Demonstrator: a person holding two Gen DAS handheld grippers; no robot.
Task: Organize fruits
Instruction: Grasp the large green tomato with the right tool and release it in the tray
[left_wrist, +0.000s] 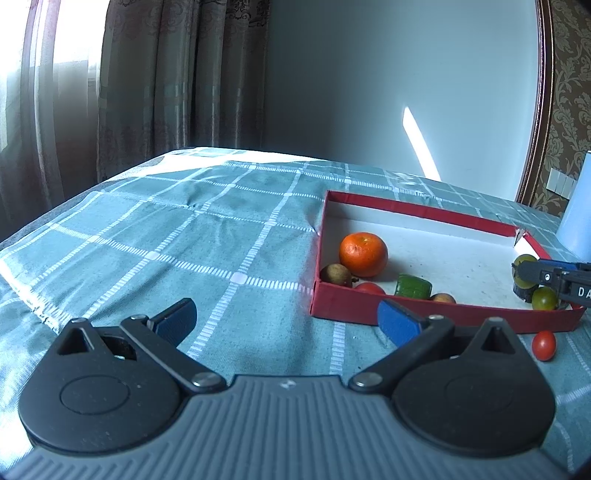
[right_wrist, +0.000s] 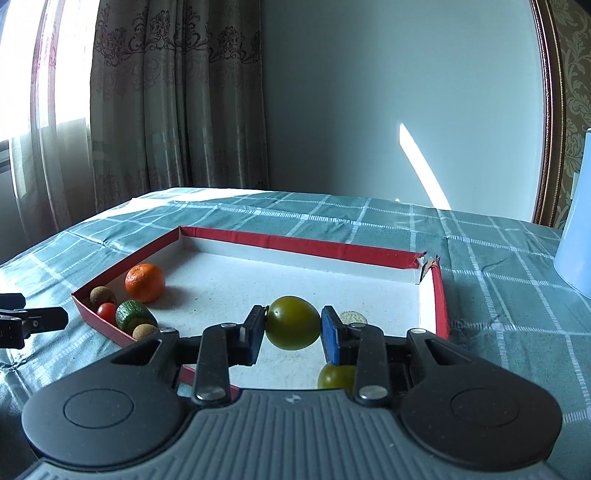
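A red-walled tray (right_wrist: 295, 242) with a white floor lies on the checked cloth; it also shows in the left wrist view (left_wrist: 417, 209). My right gripper (right_wrist: 292, 326) is shut on a green tomato (right_wrist: 291, 322) and holds it over the tray's near right part. A second green tomato (right_wrist: 336, 376) lies below it. In the tray's left corner lie an orange (right_wrist: 144, 282), a brown fruit (right_wrist: 102, 295), a red tomato (right_wrist: 107, 312), a cucumber piece (right_wrist: 131, 314) and another brown fruit (right_wrist: 144, 331). My left gripper (left_wrist: 288, 317) is open and empty over the cloth, left of the tray.
A small red tomato (left_wrist: 543, 344) lies on the cloth just outside the tray's near wall. A pale blue container (right_wrist: 576, 236) stands at the far right. A cut slice (right_wrist: 351, 316) lies behind the right finger. Curtains and a wall stand behind the table.
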